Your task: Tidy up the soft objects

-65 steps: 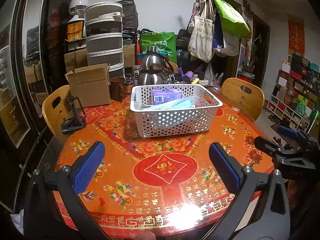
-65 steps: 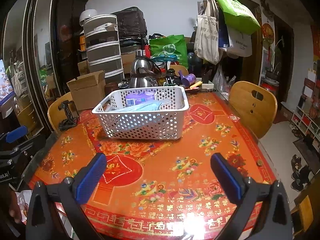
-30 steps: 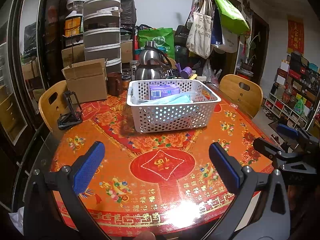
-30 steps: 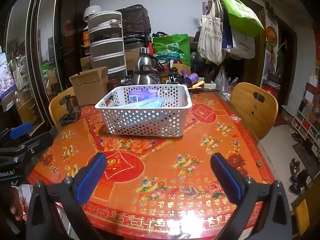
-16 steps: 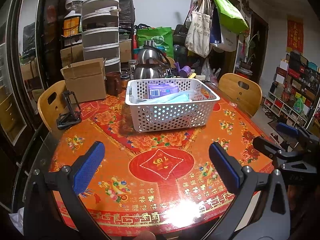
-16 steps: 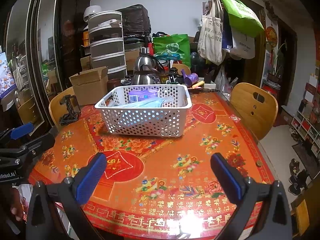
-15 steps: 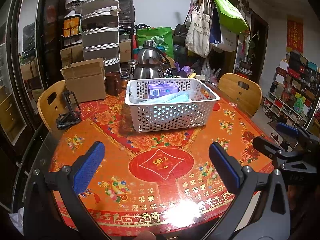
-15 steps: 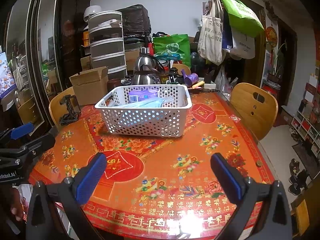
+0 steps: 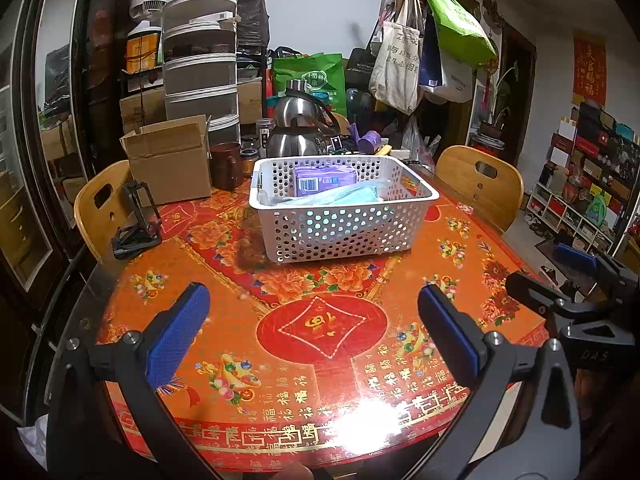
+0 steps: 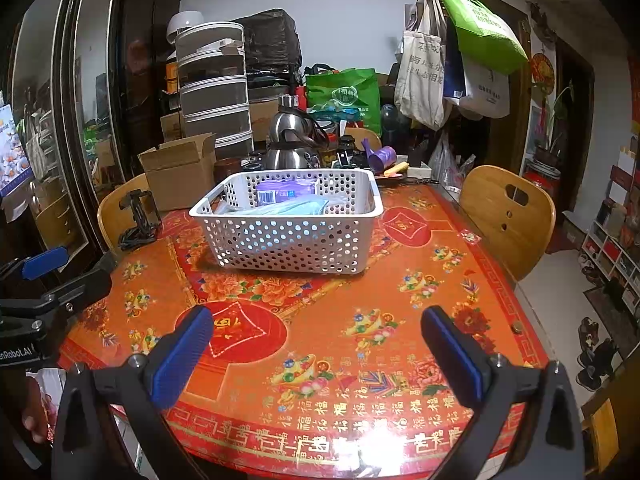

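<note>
Both grippers hovering empty, soft stuff already in the basket

Left gripper (image 9: 312, 320) and right gripper (image 10: 316, 336) have jaws spread wide, well short of the white basket (image 9: 340, 232) mid-tabletop. I'd reach in from above, pinching the teal pack (image 9: 340, 197) gently.

Readable on the left gripper's (image 10: 48, 276) black body at the near left of the right wrist view: white lettering ending "nRobot.AI". On the right gripper's (image 9: 576, 280) body at the near right of the left wrist view: "DAS". Printed in gold rows of "福" along the near rim of the red tablecloth (image 9: 304, 396); other print too small to read.
</note>
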Demonstrator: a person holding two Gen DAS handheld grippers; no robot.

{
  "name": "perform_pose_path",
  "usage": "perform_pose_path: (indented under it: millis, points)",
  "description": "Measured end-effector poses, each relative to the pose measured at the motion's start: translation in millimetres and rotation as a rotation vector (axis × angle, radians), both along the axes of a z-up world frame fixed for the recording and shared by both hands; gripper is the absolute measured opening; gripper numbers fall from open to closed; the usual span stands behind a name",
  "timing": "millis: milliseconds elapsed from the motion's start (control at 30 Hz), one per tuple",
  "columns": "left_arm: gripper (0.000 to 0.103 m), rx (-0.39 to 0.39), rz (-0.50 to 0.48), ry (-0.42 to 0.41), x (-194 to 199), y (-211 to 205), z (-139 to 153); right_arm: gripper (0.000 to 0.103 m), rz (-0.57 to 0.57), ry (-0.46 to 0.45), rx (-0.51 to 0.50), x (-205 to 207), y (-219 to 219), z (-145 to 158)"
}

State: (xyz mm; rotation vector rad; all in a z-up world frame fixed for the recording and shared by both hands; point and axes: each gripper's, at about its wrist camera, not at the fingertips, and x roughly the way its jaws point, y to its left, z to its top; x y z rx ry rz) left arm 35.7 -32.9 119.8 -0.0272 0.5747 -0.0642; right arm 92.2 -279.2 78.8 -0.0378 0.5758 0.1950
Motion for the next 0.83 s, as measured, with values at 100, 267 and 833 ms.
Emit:
perform_pose_path:
  millis: [100, 267, 833]
  points:
    - [0.103, 0.001, -0.004, 0.002, 0.0, -0.4, -1.3, 0.103, 0.000, 0.000, -0.002, -0.4, 0.3, 0.0]
    - [0.103, 0.006, -0.005, 0.000, -0.8, -1.0, -3.3, 0.103, 0.001, 0.002, -0.003, -0.7, -0.1, 0.0]
    - [0.103, 0.005, -0.016, -0.010, -3.8, 3.3, -3.8, 0.103, 0.007, 0.000, 0.000, -1.5, 0.1, -1.3]
